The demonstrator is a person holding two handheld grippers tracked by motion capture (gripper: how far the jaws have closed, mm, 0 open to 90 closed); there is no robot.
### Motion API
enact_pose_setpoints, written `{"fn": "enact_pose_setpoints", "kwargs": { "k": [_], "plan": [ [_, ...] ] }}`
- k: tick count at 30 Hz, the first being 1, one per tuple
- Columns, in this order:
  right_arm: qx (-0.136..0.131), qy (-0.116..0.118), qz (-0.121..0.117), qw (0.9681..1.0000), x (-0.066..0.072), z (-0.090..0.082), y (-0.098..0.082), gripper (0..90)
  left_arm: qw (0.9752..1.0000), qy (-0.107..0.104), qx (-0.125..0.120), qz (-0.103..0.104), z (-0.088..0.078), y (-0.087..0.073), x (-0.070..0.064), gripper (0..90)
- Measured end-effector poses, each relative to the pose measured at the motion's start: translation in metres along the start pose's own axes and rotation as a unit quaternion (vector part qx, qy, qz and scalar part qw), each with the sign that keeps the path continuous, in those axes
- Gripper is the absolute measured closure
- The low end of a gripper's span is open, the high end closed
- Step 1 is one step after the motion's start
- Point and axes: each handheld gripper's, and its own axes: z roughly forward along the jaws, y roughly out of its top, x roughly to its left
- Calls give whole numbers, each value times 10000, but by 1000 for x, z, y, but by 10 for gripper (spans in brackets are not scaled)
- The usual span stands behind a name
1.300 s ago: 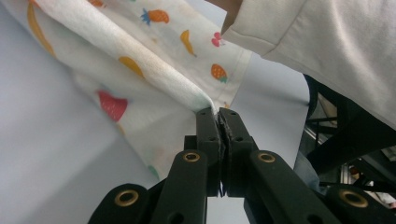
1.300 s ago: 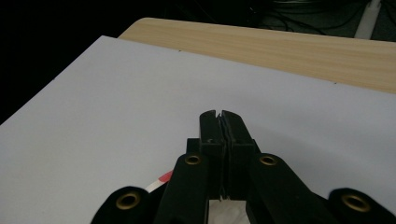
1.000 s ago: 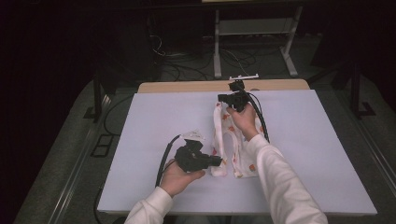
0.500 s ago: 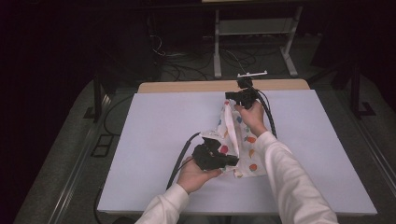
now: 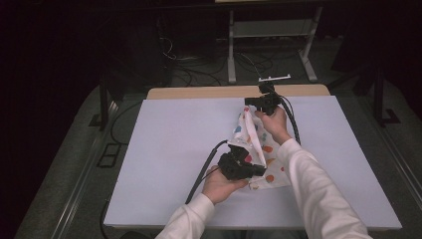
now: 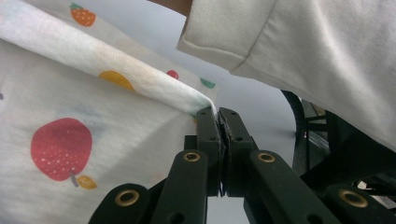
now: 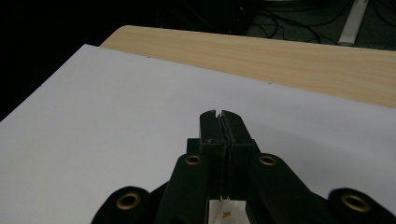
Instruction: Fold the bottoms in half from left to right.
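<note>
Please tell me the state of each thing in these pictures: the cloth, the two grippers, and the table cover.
Fruit-print cloth: held up off the table between the two grippers, hanging in folds, lower end resting on the cover.
Left gripper: shut on a corner of the cloth.
Right gripper: shut, with a bit of cloth pinched low between the jaws.
White table cover: flat, bare around the cloth.

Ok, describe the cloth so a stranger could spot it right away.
On the pale table, look right of centre, between the two claws. The cloth is white, printed with coloured fruit, held at each end; nothing else there is patterned.
</note>
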Motion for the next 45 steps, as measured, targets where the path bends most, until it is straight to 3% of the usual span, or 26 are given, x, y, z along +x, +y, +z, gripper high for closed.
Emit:
{"fn": "enact_pose_setpoints", "kwargs": {
  "k": [23,45],
  "plan": [
    [82,50,175,9998,-48,-13,-18,869,9995,-85,235,-179,55,14,-2,865],
    [162,110,129,9997,-59,-9,-23,868,9985,-207,294,-416,92,18,4,865]
  ]
}}
